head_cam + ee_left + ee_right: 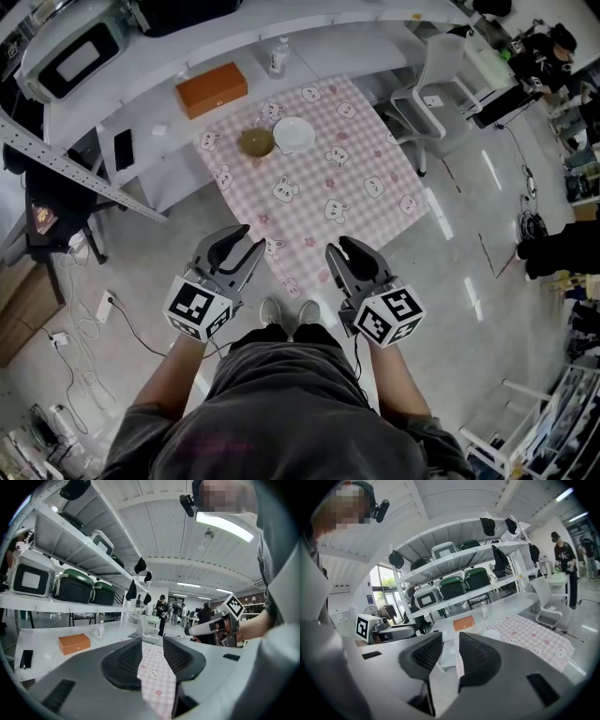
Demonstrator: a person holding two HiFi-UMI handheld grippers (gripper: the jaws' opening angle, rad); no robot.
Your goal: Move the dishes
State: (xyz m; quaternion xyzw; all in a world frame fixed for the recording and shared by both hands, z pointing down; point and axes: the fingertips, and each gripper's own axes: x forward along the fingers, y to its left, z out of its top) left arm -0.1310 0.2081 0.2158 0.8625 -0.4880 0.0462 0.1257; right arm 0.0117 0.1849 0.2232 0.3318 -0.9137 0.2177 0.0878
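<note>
Two dishes stand side by side at the far end of a table under a pink checked cloth (319,202): an olive-brown bowl (255,142) and a white bowl (293,134). The white bowl (491,633) also shows small in the right gripper view. Both grippers hover at the near end of the table, well short of the dishes. My left gripper (242,242) is open with nothing between its jaws, and only the cloth (157,681) shows through the gap. My right gripper (344,249) is also open and empty.
An orange box (211,89) and a small bottle (278,56) sit on the white curved counter (141,112) behind the table. A white chair (431,94) stands to the right. Shelves with cases (454,585) line the wall. People stand far off (161,609).
</note>
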